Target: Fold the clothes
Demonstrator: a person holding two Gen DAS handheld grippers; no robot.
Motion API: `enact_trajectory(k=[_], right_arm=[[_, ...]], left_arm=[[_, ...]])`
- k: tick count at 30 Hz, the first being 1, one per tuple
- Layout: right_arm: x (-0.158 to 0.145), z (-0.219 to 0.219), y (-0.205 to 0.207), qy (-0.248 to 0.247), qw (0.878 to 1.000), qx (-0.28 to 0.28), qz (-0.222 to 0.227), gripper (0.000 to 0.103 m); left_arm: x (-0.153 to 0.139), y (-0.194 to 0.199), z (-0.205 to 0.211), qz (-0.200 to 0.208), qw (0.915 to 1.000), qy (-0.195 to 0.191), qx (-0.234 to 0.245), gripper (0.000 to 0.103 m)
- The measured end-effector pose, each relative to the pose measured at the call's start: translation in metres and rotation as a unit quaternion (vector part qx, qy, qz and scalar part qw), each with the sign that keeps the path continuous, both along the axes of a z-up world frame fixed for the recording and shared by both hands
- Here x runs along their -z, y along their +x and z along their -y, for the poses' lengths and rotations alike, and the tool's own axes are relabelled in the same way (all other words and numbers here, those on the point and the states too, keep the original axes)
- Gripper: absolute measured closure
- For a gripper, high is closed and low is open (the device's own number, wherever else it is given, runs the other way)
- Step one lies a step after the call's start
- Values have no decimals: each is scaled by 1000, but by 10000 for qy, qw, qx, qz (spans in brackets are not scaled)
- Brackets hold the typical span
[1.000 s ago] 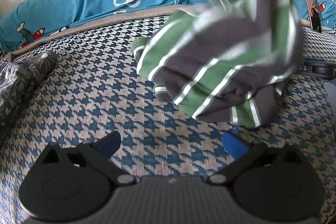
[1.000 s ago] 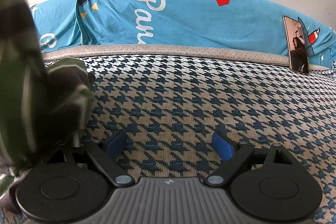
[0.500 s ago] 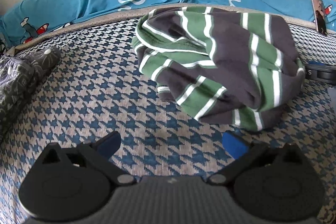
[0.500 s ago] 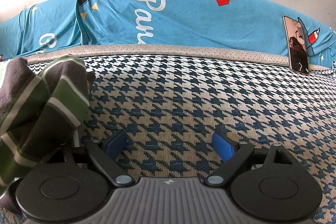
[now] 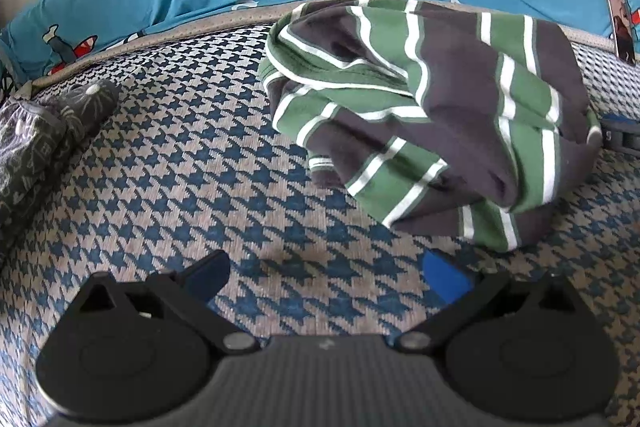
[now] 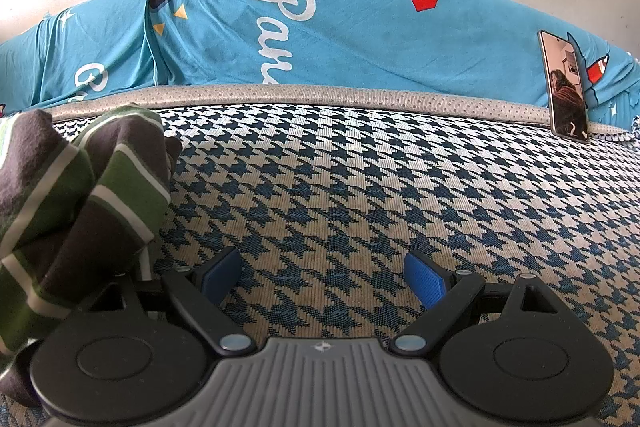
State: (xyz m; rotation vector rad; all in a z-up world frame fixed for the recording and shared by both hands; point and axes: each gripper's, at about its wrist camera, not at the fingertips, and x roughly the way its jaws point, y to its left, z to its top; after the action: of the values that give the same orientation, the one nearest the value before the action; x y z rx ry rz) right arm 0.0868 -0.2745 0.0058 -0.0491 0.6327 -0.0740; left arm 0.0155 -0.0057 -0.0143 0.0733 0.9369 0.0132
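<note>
1. A striped knit shirt, in bands of green and dark grey with thin white lines, lies crumpled in a soft rounded heap on the bed, near its far edge. Its ribbed neckline faces left in the left wrist view.
2. The left gripper hovers just short of the heap, its blue-padded fingers spread wide and holding nothing.
3. The right gripper sits just beside the shirt, fabric bunched against its left side; its blue-padded fingers are also spread apart and empty.
4. The bed cover is a coarse woven cloth in a blue and cream houndstooth pattern.
5. Along the far edge runs a grey perforated mattress border, backed by a smooth turquoise sheet printed with white script.
6. A smartphone leans upright against that sheet near the far right corner.
7. A dark grey patterned garment lies rumpled at the left edge.
</note>
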Motion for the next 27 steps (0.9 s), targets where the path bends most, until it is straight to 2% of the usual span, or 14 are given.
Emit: enact_trajectory(k=[10,18,24,27], right_arm=[[-1,-5,-10,43,9995,258,-148,15],[-6,-15,-36,143,9975,400,-557,15],[-10,-32,-64,126,9952,446,-863,15],[-12,-40,-78,117,9936,469,-1016,15]], left_arm=[[0,-4,-5,145,9996,242,1,0],[1,-16,-17,147,9998,72,78,0],[5,-35,-30,172,9993,-183,-263,0],[5,-42,-32,171,9992,-146,-325,0]])
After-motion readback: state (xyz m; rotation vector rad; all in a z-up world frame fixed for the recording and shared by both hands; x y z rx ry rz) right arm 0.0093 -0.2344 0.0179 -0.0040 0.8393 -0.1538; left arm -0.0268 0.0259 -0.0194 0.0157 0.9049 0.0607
